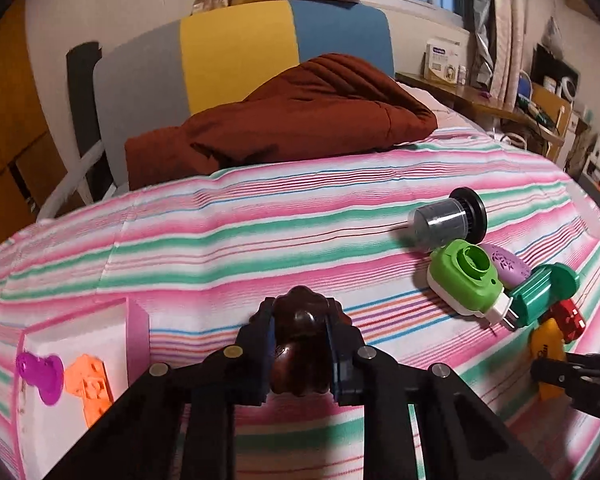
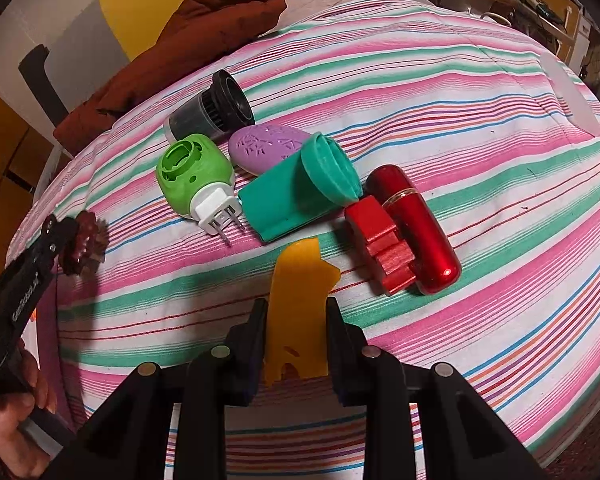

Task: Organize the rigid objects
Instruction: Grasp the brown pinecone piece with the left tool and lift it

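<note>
Already both of my tongs are loaded. My left gripper [image 1: 300,344] is pinching a dark brown scalloped piece [image 1: 300,320] tight between its pads, held above the striped bedspread [image 1: 260,240], with a pink-edged white box [image 1: 80,332] just to its near left. That box holds 2 things so far, a magenta piece [image 1: 40,372] and an orange piece [image 1: 90,384], so I judge sorting has begun but is far from done. My right gripper [image 2: 296,340] is pressed onto a yellow flat piece [image 2: 296,320]. Beyond it, 6 items lie clustered on the bed: a black-and-grey cylinder [image 2: 208,110], a green plug-in unit [image 2: 192,172], a purple oval [image 2: 268,148], a teal holder [image 2: 300,196], a red block [image 2: 380,240] and a red tube [image 2: 416,228]. All of those are left to move.
</note>
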Demonstrator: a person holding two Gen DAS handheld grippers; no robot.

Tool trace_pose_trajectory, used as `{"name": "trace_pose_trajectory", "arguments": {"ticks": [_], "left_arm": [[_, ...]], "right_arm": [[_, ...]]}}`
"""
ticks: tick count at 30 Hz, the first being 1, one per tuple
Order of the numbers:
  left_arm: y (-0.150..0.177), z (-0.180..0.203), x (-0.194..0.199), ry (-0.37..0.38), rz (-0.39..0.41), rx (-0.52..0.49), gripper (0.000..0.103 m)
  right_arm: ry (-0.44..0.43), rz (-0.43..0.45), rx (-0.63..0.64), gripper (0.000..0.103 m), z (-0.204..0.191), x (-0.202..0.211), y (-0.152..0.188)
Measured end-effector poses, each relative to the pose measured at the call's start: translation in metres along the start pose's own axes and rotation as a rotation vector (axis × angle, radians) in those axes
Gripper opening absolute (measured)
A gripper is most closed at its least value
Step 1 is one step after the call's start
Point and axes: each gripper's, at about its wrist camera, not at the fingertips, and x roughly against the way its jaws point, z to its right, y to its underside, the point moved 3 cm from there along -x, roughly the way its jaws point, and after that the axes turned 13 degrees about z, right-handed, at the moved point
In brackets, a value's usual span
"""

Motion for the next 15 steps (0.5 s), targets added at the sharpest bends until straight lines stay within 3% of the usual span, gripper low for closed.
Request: {"name": "trace_pose_trajectory", "arguments": {"ticks": [5, 15], "left_arm": [[0.009, -0.010, 0.017, 0.042, -0.004, 0.086, 0.021], [0.031, -0.012, 0.063, 0.116, 0.027, 0.116, 0.021]], "right_arm": [[0.007, 0.002, 0.016, 0.027, -0.003, -0.002, 0.000], [0.011, 0.008, 0.037, 0.027, -0.004, -0.003, 0.000]]}}
